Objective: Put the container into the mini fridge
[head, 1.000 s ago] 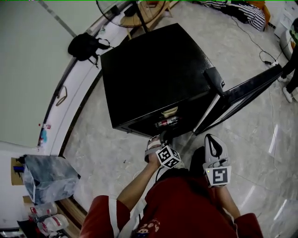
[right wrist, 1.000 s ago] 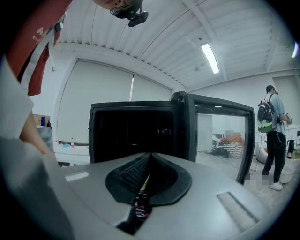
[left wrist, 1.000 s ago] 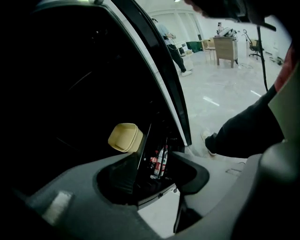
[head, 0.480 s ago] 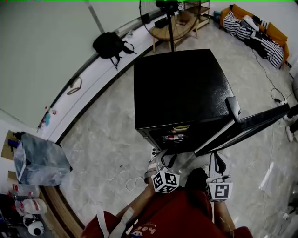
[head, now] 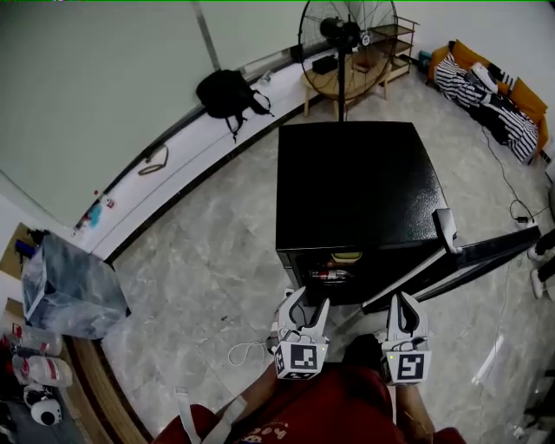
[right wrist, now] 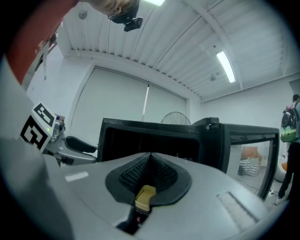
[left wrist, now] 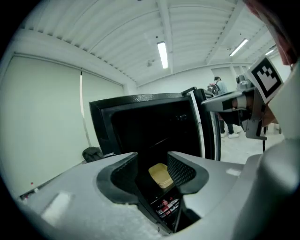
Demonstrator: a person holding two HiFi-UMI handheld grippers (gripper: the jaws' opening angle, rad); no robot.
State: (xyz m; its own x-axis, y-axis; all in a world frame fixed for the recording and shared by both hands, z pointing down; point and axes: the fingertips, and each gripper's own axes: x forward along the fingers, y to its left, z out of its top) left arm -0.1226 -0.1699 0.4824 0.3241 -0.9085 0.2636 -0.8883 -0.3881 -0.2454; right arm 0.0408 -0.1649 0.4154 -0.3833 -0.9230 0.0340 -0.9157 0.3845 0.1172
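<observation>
The left hand-held gripper [head: 309, 303], spread and empty, has drawn back from the mini fridge [head: 355, 182] beside the right hand-held gripper [head: 404, 305], pressed together, leaving the container [head: 347, 257] inside: placement looks done, door [head: 486, 254] open.

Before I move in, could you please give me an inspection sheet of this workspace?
Surface: marble-look floor; no table seen.
Job's things: fridge with its door open; container already on a shelf inside, above red-labelled items.
Clutter: bag and backpack near the wall.
Grippers: left claw open and empty; right claw shut, holding nothing.
Cables: white cable on the floor beside the left claw; dark cord right of the fridge.
Surroundings: fan behind the fridge; striped bedding at far right.
</observation>
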